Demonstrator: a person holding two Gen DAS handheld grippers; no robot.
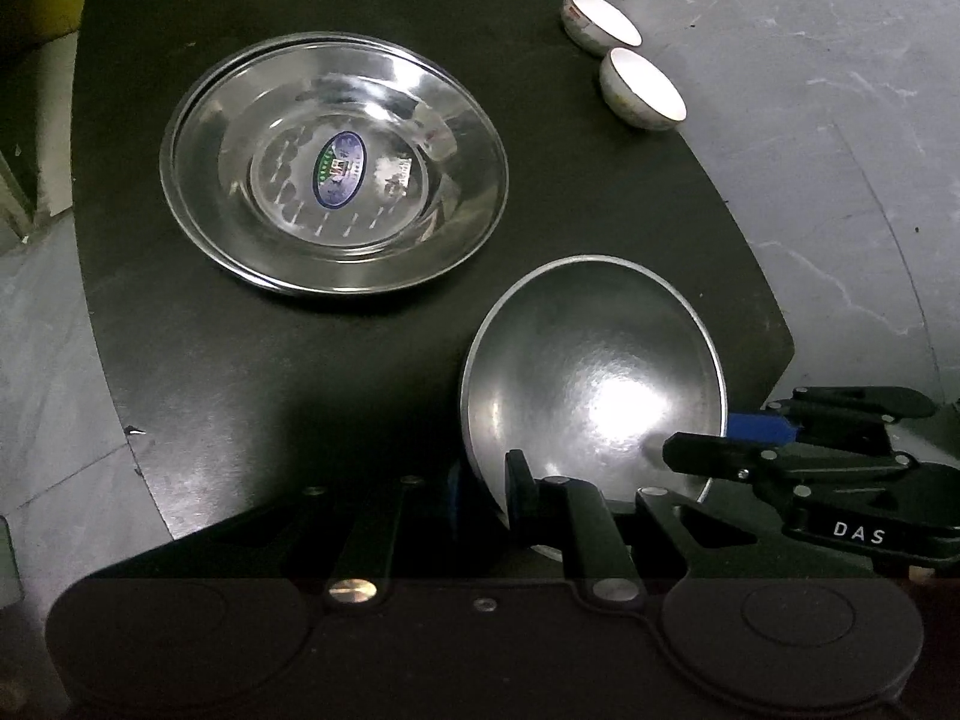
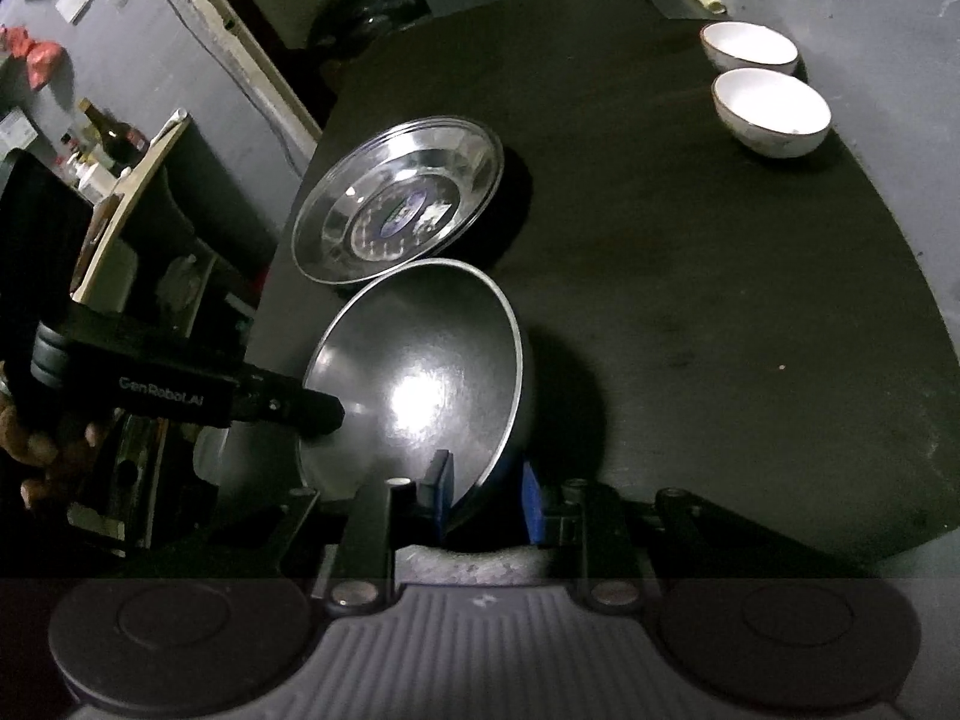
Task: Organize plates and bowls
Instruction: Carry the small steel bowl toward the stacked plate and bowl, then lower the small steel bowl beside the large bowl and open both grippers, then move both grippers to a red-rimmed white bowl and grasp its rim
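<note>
Gripping the rim of a tilted metal bowl (image 1: pixel 591 378) from both sides, the left gripper (image 1: pixel 487 495) and right gripper (image 2: pixel 486 495) each pinch its thin edge with narrowly set fingers. On the dark table (image 1: pixel 240 372), stacked steel plates (image 1: pixel 333 171) lie at eleven o'clock of the bowl, and two white bowls (image 1: pixel 642 87) stand well apart at one o'clock.
</note>
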